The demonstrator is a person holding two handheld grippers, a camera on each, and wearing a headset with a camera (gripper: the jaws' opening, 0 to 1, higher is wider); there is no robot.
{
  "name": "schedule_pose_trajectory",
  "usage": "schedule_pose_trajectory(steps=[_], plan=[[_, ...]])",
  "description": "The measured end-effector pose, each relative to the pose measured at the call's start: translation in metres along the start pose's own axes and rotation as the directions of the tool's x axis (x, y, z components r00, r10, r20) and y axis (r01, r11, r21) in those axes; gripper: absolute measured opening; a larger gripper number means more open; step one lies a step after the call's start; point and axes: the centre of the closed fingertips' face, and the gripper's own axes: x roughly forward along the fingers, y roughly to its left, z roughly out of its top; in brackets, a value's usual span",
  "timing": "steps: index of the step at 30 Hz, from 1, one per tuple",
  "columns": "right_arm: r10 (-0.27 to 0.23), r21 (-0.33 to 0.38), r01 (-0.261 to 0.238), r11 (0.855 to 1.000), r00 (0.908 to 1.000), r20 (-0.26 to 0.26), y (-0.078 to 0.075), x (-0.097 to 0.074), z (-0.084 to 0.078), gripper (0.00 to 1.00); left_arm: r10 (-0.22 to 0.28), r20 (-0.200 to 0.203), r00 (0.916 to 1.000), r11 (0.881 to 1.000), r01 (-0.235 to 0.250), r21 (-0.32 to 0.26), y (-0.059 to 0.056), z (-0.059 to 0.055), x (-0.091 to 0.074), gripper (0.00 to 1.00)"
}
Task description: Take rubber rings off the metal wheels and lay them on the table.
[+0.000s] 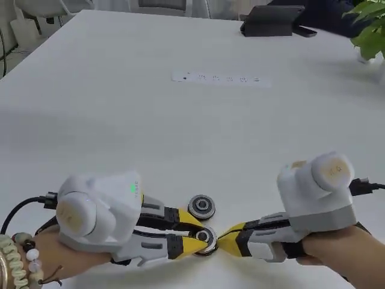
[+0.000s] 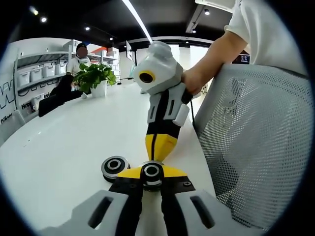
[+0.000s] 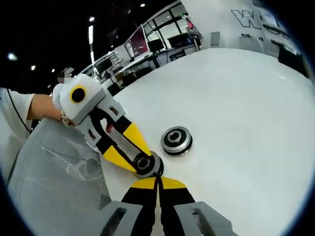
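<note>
A metal wheel (image 1: pixel 207 237) with a black rubber ring sits just above the white table (image 1: pixel 180 132) at its near edge, and my left gripper (image 1: pixel 201 235) is shut on it. In the left gripper view the wheel (image 2: pixel 151 173) rests between my yellow jaws. My right gripper (image 1: pixel 224 236) comes in from the right, shut, its tips pressed to the wheel's rim (image 3: pixel 146 163) where the rubber ring runs. A second wheel (image 1: pixel 201 206) lies flat on the table just beyond, untouched; the same second wheel (image 3: pixel 176 139) is in the right gripper view.
A flush socket strip (image 1: pixel 219 78) sits mid-table. A black device (image 1: pixel 274 27) and a potted plant (image 1: pixel 370 30) stand at the far right. A grey mesh chair back (image 2: pixel 251 137) is close behind the near edge. A person (image 2: pixel 78 61) sits at the far end.
</note>
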Motion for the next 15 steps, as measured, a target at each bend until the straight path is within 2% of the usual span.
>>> schedule_pose_trajectory(steps=[9,15], plan=[[0.028,0.120,-0.033,0.992,0.9988,0.041,-0.0018,-0.0053,0.0032,0.00,-0.001,0.003,1.0000,1.000,0.001,-0.002,-0.0003,0.0002,-0.0003,0.08],[0.037,0.155,-0.045,0.987,0.9979,0.053,0.0010,-0.0069,0.0047,0.00,0.001,0.004,1.0000,1.000,-0.001,-0.008,-0.0001,0.0001,-0.0004,0.08]])
